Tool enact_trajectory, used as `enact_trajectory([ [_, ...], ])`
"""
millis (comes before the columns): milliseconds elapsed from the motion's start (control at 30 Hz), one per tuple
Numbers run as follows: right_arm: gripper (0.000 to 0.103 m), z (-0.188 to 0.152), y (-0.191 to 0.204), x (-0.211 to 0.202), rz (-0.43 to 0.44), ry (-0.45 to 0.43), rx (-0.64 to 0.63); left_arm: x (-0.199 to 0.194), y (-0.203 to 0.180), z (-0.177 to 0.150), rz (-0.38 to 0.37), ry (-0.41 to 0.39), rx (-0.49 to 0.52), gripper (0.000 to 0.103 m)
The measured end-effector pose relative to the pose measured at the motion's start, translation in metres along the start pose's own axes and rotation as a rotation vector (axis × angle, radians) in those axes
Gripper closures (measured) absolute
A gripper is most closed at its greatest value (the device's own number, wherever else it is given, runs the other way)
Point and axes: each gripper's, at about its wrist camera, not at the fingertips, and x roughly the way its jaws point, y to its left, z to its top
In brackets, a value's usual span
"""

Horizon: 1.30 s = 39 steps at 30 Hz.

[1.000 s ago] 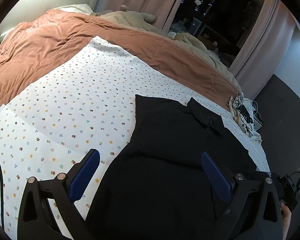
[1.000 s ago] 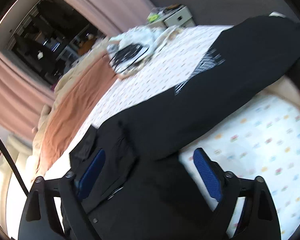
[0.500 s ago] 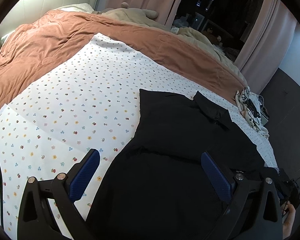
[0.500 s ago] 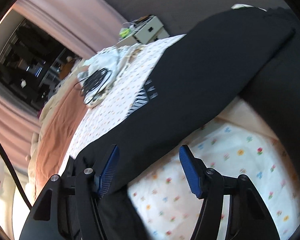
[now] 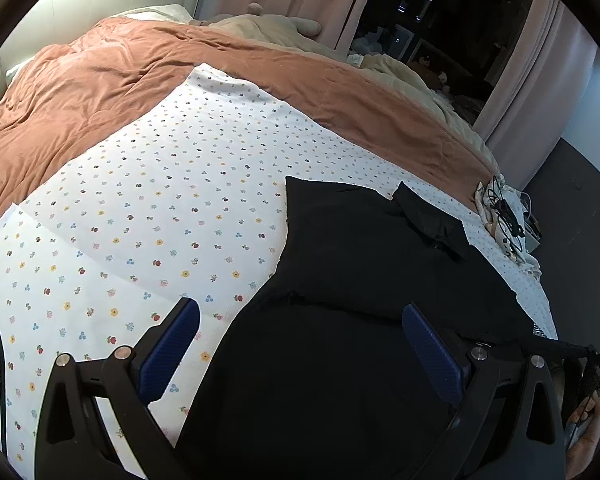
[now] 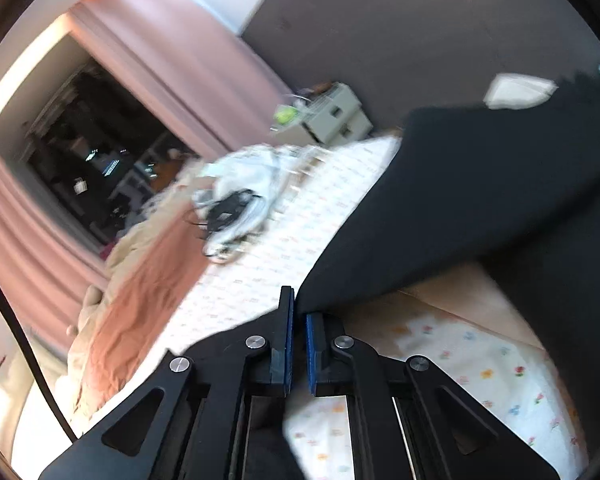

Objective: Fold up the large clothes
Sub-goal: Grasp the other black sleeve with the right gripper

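Right gripper (image 6: 296, 312) jaws just closed, now pinched on an edge of the black garment (image 5: 340, 320) and lifting it off the bed (image 5: 160, 200): fold grip made. Left gripper (image 5: 300, 344) wide open, empty, hovering over the garment. Garment lies on the bed's near right part, one side draped over the right edge. Wide bare floral sheet to its left; cable pile (image 5: 508, 220) at the right edge.

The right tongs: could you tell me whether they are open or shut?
Shut: the right tongs have just closed on the black garment's edge, blue pads nearly meeting.
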Motion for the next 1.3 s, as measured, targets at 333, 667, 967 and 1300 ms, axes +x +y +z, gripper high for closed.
enact_trajectory([
  [333,0.101,-0.039,0.092,-0.016,0.145,0.044,-0.142,-0.005,0.002,0.002,-0.025,-0.006,-0.019,0.000],
  [667,0.101,-0.085,0.143,0.003,0.263,0.205,-0.230,-0.006,0.005,0.004,-0.038,-0.006,-0.041,0.000],
  [967,0.100,-0.140,0.166,0.050,0.155,0.458,-0.351,-0.006,0.007,0.003,0.004,-0.005,-0.029,0.000],
  [1300,0.100,-0.126,0.186,0.119,0.060,0.604,-0.284,0.005,0.003,-0.002,0.058,0.018,0.004,0.000],
])
